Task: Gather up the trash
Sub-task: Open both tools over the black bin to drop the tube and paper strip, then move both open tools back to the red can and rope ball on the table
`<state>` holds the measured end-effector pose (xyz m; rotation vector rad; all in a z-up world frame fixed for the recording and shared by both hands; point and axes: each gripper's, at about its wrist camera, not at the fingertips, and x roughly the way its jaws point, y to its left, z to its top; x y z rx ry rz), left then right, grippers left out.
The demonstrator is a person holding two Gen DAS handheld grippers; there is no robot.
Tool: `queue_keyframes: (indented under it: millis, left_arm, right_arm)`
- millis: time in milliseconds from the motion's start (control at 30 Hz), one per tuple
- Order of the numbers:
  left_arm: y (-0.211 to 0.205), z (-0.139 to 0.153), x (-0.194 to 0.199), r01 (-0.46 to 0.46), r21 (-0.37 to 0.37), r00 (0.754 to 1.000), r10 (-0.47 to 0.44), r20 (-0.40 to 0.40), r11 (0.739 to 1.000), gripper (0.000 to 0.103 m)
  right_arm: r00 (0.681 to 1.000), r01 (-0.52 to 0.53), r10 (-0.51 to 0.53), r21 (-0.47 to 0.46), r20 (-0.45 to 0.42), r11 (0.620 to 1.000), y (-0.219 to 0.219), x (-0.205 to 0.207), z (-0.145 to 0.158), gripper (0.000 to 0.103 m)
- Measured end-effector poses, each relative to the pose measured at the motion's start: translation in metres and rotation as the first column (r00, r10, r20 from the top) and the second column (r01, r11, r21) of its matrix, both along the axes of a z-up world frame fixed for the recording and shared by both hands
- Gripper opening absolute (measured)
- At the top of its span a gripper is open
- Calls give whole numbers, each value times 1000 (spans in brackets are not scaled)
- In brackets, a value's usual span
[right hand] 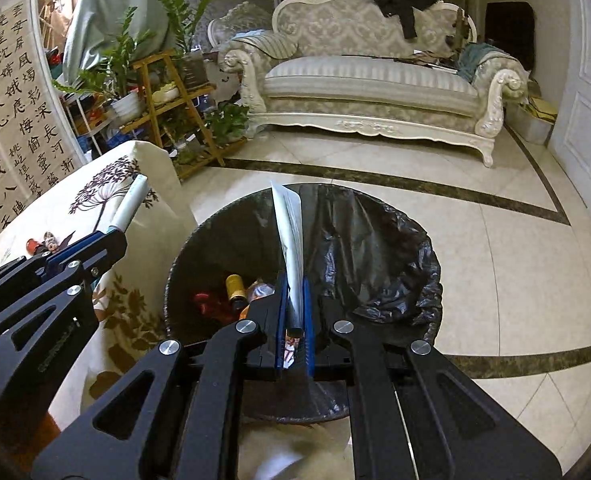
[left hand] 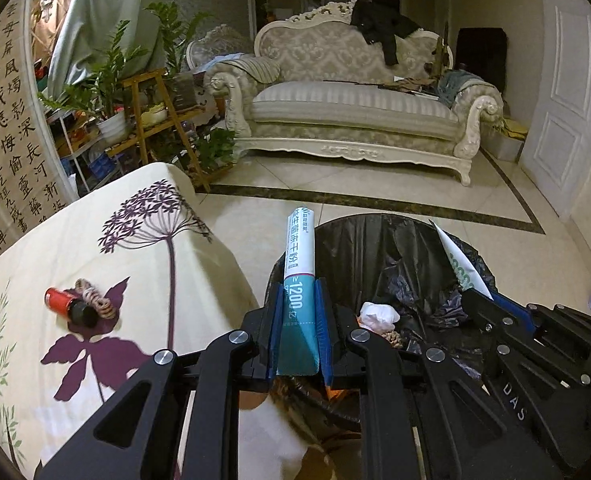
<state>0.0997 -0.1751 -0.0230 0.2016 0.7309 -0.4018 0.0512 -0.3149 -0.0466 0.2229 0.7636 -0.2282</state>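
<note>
Left tool grips a teal-and-white toothpaste box at the trash bin's near-left rim. Right tool clamps a white paper packet over the bin's middle. A red bottle lies on the counter left of the bin.

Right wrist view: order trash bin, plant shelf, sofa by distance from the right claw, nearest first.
1. Trash bin: directly below the right claw, black liner.
2. Plant shelf: left, past the table.
3. Sofa: far wall, straight ahead.
</note>
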Motion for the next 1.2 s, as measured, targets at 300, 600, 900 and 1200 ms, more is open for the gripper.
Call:
queue_keyframes:
  millis: [300, 600, 900, 1200]
  left_arm:
    - [-4, -3, 4, -6, 16, 1000, 6, -23, 1000, 44]
    - [-1, -1, 4, -30, 4, 999, 30, -22, 1000, 63]
    - [23, 3, 6, -86, -12, 996, 85, -38, 996, 68]
    - [78, -1, 20, -226, -3, 972, 226, -68, 974, 69]
  right_arm:
    - [1000, 22, -22, 1, 2, 1000, -3, 1, -2, 29]
    - [999, 34, -34, -3, 13, 999, -4, -2, 3, 33]
    - [1000, 8, -8, 5, 20, 1000, 4, 2, 9, 42]
    - [996, -86, 85, 16, 22, 996, 41, 21, 13, 45]
